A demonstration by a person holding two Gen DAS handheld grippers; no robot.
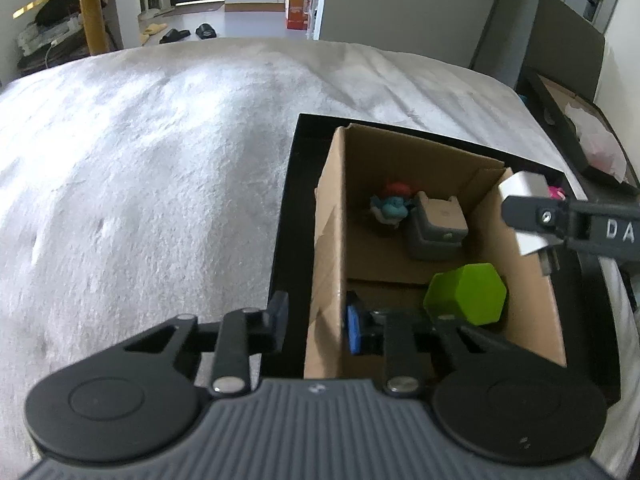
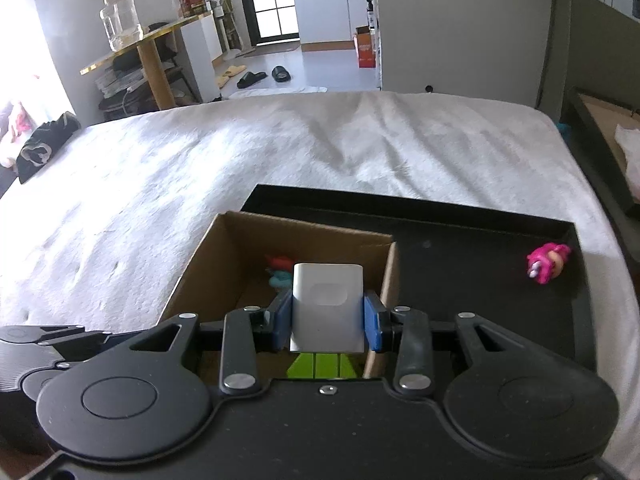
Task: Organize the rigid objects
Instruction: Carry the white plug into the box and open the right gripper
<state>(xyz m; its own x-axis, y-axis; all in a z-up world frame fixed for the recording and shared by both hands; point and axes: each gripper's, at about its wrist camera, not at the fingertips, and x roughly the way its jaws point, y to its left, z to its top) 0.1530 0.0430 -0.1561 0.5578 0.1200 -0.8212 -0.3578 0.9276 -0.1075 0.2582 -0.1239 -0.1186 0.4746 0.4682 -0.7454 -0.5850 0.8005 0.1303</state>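
Left wrist: cardboard box (image 1: 532, 300) holds green block (image 1: 466, 294), figurine (image 1: 392, 204).

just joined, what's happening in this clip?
A person with handheld grippers is sorting small items into a cardboard box that sits in a black tray on a bed. The right gripper is shut on a white charger, held over the box. The left gripper is open, straddling the box's near wall. A green hexagonal block, a grey object and a blue figurine are inside; a pink toy remains on the tray.
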